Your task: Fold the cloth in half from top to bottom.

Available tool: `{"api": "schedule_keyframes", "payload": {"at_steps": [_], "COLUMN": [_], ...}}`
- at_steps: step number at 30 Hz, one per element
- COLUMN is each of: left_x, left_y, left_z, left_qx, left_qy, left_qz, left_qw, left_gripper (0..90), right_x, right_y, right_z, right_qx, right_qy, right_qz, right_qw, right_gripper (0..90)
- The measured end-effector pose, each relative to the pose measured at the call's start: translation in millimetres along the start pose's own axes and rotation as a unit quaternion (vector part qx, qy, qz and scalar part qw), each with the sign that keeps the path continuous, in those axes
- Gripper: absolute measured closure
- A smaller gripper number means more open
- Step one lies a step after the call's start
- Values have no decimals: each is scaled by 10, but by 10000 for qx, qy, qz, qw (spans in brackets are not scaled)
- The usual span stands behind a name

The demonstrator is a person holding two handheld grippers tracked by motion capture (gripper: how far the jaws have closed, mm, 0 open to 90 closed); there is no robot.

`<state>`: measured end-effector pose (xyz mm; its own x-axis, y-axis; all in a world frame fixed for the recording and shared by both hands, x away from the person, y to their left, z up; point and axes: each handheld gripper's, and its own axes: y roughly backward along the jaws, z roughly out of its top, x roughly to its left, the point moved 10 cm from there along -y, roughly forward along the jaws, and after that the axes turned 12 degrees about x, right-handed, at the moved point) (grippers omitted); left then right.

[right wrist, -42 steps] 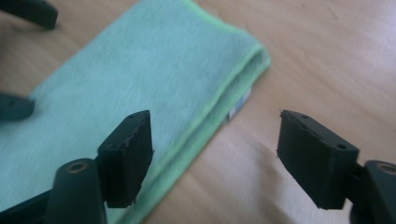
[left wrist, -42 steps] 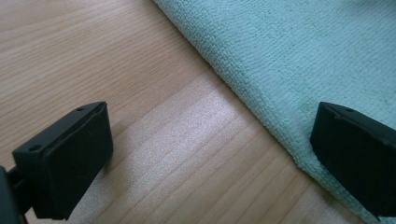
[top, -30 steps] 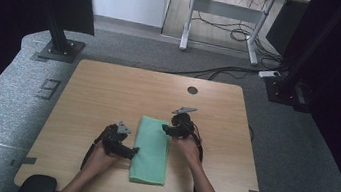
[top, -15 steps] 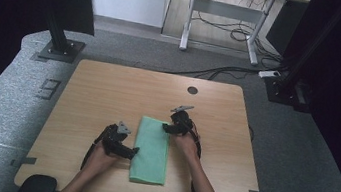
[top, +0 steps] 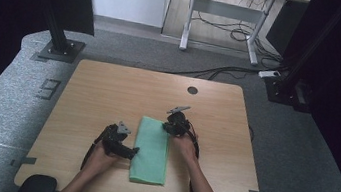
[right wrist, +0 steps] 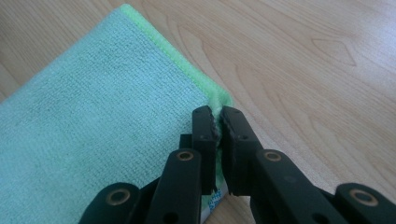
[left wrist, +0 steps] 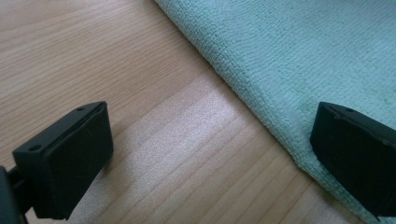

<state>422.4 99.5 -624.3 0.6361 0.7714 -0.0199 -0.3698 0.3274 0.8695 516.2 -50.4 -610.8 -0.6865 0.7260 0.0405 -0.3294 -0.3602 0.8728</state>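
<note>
A folded green cloth (top: 152, 149) lies on the wooden table (top: 108, 92) near its front edge. My right gripper (top: 172, 125) sits at the cloth's far right corner. In the right gripper view its jaws are shut on that corner of the green cloth (right wrist: 93, 121), pinching the edge at the right gripper's tips (right wrist: 218, 116). My left gripper (top: 133, 151) rests low at the cloth's left edge. In the left gripper view it stands open, one jaw over bare wood and the other over the cloth (left wrist: 303, 56), the left gripper (left wrist: 210, 149) straddling the edge.
A round cable hole (top: 192, 90) sits near the table's far edge. Black stand bases (top: 59, 50) stand on the grey floor beyond the table, with cables (top: 222, 73) trailing at the back right. A white label (right wrist: 215, 201) peeks from under the cloth by the right jaws.
</note>
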Motion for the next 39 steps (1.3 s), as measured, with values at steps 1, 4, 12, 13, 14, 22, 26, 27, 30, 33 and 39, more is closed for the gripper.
{"api": "schedule_keyframes", "payload": {"at_steps": [1,4,12,13,14,22,26,27,30,33,39], "left_x": [0,0,-1,0,0,-1,-2,-2,-2,-3,-4], "left_y": [0,0,-1,-1,0,1,1,1,1,0,0], "left_z": [0,0,2,2,0,-1,-1,-1,-1,-1,0], "left_qx": [0,-1,-8,-7,2,9,10,9,8,5,6], "left_qy": [1,2,0,0,-2,5,10,13,11,21,26], "left_qz": [0,-1,-1,0,3,10,15,16,20,21,26], "left_qw": [10000,10000,10000,10000,10000,10000,10000,10000,10000,10000,10000], "left_gripper": [0,0,0,0,0,0,0,0,0,0,0], "right_x": [2,-2,-2,12,20,157,234,252,299,355,496], "right_y": [2,17,238,278,317,606,756,792,884,971,1102], "right_z": [-1,-8,26,33,44,57,26,15,-23,-51,-101], "right_qx": [13,36,-197,-222,-262,-549,-717,-751,-825,-919,-1015], "right_qy": [0,47,122,125,171,451,535,535,621,670,848], "right_qz": [0,-11,36,49,48,132,206,229,257,318,389], "right_qw": [10000,10000,9997,9997,9995,9974,9958,9955,9943,9930,9905], "right_gripper": [838,840,843,843,843,843,842,842,842,841,840]}}
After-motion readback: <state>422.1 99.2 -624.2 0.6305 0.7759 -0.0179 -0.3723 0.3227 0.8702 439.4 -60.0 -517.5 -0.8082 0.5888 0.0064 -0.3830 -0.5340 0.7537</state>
